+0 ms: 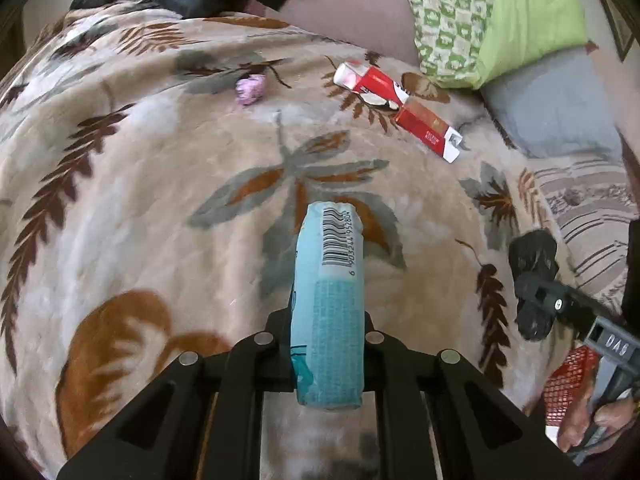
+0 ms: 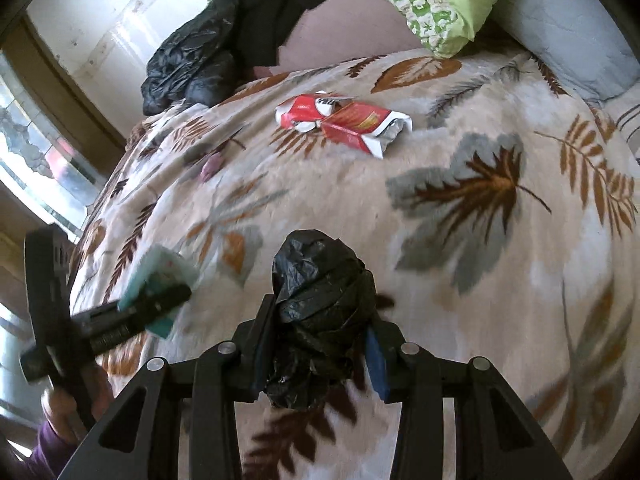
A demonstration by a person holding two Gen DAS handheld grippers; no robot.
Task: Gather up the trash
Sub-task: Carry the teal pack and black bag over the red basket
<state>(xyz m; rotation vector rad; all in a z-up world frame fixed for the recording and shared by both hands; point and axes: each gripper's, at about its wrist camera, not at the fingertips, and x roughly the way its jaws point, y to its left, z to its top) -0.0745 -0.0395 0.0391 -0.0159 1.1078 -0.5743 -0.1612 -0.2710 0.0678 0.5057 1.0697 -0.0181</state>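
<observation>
My left gripper (image 1: 327, 332) is shut on a light blue tissue pack (image 1: 329, 292) with a barcode, held above the leaf-patterned blanket (image 1: 140, 168); the pack also shows in the right wrist view (image 2: 160, 284). My right gripper (image 2: 320, 324) is shut on a crumpled black plastic bag (image 2: 320, 304), also seen in the left wrist view (image 1: 534, 260). A crushed red and white carton (image 1: 396, 108) lies on the blanket farther back, and shows in the right wrist view (image 2: 344, 122). A small pink paper wad (image 1: 250, 89) lies to its left.
A green patterned pillow (image 1: 480, 16) and a grey pillow (image 1: 552, 112) lie at the bed's head. A black garment (image 2: 192, 60) is heaped at the far edge by the window. A red mesh basket (image 1: 568, 388) stands at lower right.
</observation>
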